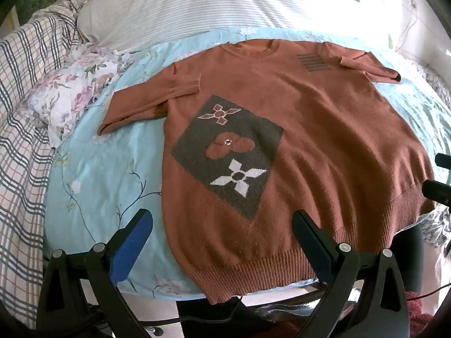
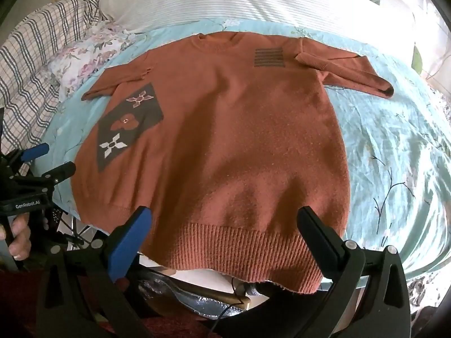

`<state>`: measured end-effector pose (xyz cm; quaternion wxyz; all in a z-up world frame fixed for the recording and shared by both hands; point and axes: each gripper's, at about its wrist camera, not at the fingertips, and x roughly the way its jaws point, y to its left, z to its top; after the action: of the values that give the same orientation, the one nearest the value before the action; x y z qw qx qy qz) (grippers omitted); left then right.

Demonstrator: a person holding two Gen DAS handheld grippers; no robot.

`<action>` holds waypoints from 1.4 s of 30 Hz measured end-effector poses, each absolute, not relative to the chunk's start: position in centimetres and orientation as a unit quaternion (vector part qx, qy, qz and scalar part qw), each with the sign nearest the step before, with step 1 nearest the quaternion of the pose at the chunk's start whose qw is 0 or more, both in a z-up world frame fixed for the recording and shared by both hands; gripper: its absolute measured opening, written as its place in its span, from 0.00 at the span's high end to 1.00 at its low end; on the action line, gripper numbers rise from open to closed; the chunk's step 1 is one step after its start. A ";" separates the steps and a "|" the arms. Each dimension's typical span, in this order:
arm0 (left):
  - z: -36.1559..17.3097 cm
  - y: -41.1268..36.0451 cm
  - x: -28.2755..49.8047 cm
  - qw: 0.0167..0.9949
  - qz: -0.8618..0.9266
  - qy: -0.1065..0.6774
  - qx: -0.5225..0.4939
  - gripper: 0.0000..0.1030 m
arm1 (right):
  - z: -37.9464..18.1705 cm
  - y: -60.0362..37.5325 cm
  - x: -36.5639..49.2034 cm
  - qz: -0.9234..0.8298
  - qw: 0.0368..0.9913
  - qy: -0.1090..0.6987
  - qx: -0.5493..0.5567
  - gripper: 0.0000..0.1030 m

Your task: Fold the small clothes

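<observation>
A rust-orange knit sweater [image 1: 310,129] lies flat, front up, on a light blue floral sheet [image 1: 101,174]. It has a dark patch with flower motifs [image 1: 228,152] and a striped mark [image 1: 314,62] near one shoulder. Both sleeves are folded inward over the shoulders. The ribbed hem [image 2: 234,248] hangs slightly over the near edge. My left gripper [image 1: 222,222] is open and empty above the hem's left part. My right gripper [image 2: 225,219] is open and empty above the hem [image 2: 234,248]. The left gripper also shows at the left edge of the right wrist view [image 2: 53,160].
A white striped pillow [image 1: 197,5] lies beyond the sweater. A plaid blanket [image 1: 25,129] and a floral cloth [image 1: 73,90] lie at the left. Below the near edge are a silver foil item [image 2: 194,301] and dark furniture.
</observation>
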<state>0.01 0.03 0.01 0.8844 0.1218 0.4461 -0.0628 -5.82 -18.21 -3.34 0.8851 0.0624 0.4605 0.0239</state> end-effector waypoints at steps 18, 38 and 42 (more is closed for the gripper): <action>0.0 -0.1 0.0 0.884 -0.064 0.446 0.121 0.03 | -3.3 -17.8 -5.9 0.025 0.884 0.462 0.062 0.01; -0.3 -0.4 0.5 0.884 -0.065 0.447 0.121 0.03 | -3.2 -17.9 -5.2 0.037 0.881 0.467 0.061 0.01; -0.4 -0.4 0.6 0.886 -0.064 0.444 0.121 0.03 | -3.2 -17.8 -5.1 0.038 0.880 0.471 0.059 0.01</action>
<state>0.55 -0.39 -0.37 0.8856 0.1209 0.4437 -0.0644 -5.13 -17.80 -3.19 0.8795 0.0593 0.4706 0.0375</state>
